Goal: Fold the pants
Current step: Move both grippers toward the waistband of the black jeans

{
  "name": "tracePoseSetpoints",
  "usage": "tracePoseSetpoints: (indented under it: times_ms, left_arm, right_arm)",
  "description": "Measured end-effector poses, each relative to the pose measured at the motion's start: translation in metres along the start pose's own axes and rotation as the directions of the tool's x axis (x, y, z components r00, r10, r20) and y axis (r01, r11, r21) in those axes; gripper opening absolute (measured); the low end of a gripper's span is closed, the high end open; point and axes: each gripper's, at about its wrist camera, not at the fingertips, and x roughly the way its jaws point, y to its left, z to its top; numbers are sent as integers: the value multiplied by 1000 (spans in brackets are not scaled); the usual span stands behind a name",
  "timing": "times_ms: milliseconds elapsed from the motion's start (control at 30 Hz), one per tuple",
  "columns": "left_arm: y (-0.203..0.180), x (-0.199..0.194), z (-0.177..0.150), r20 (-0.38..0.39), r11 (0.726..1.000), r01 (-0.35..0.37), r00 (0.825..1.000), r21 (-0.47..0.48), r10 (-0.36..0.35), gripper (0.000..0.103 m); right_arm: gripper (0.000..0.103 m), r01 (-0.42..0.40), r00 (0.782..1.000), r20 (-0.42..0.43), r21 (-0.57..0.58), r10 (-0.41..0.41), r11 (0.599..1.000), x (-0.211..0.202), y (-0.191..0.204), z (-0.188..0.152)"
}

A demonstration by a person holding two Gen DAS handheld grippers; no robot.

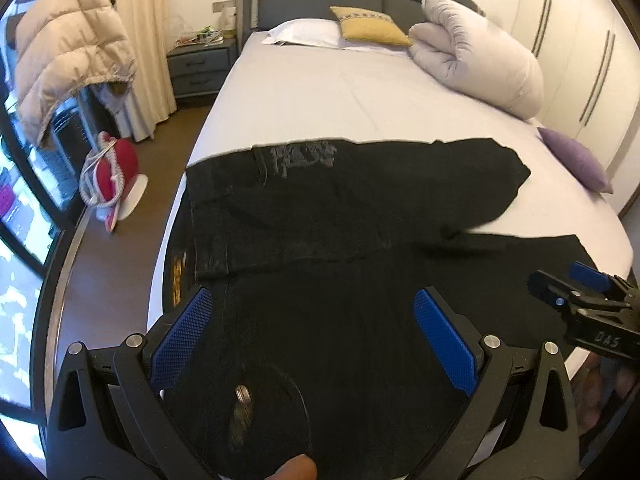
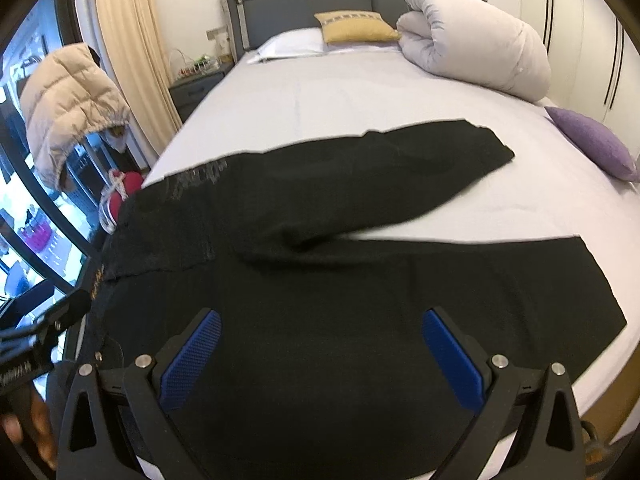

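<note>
White letters reading roughly "DAS" showing on black body of right gripper [image 1: 560, 284]; grey print and gold waistband lettering on pants [image 1: 320, 216] staying illegible.

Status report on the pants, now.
Left gripper and right gripper open, empty. Black pants flat on bed, legs splayed, unfolded. Nothing in the way.

Black pants [image 1: 320, 208] lie spread across the bed [image 1: 320, 92]. The left claw [image 1: 316, 336] hovers above them, jaws wide apart. The right claw [image 1: 560, 284] shows at 3 o'clock.
</note>
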Motion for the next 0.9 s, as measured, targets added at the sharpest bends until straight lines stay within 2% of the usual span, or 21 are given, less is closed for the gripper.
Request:
tracePoseSetpoints:
  times_ms: [167, 233, 267, 333, 367, 400, 467, 567, 633, 700, 800, 867, 900]
  left_arm:
    - [14, 17, 31, 85, 997, 23, 996, 68, -28, 103]
    - [20, 23, 43, 132, 998, -15, 991, 65, 7, 103]
    - [22, 30, 50, 106, 997, -42, 994, 65, 35, 103]
    - [32, 57, 67, -27, 992, -120, 992, 46, 121, 103]
    - [40, 70, 76, -86, 994, -110, 990, 11, 110, 103]
    - [48, 79, 83, -101, 997, -75, 992, -24, 72, 103]
    - [63, 95, 102, -60, 997, -67, 996, -43, 64, 103]
    - [75, 124, 134, -64, 999, -38, 997, 19, 39, 103]
    - [81, 152, 161, -87, 993, -16, 996, 114, 26, 103]
    - [85, 178, 181, -124, 981, 38, 992, 188, -14, 103]
    - [93, 214, 198, -213, 957, 126, 975, 262, -71, 102]
    - [102, 237, 208, -276, 944, 188, 955, 272, -110, 101]
    - [108, 251, 213, -320, 935, 227, 938, 273, -134, 101]
  right_arm:
    - [103, -49, 996, 74, 13, 48, 999, 4, -10, 23]
    - [103, -58, 995, 80, 20, 56, 998, 11, -15, 33]
    - [103, -60, 995, 81, 25, 57, 998, 14, -17, 38]
    - [103, -72, 995, 77, 39, 69, 997, 23, -23, 46]
    - [103, -81, 994, 76, 45, 77, 996, 28, -25, 49]
    - [103, -91, 993, 74, 48, 87, 995, 33, -27, 52]
    - [103, -100, 993, 63, 44, 97, 994, 41, -30, 55]
    - [99, -132, 991, 28, 26, 132, 991, 55, -32, 57]
    - [98, -139, 990, 11, 12, 139, 990, 62, -34, 58]
    - [98, -153, 988, -3, 2, 154, 988, 68, -36, 58]
    - [98, -163, 986, -22, -14, 163, 987, 77, -39, 59]
    - [98, -168, 985, -38, -24, 167, 985, 82, -39, 60]
    - [98, -168, 985, -48, -30, 167, 985, 85, -39, 59]
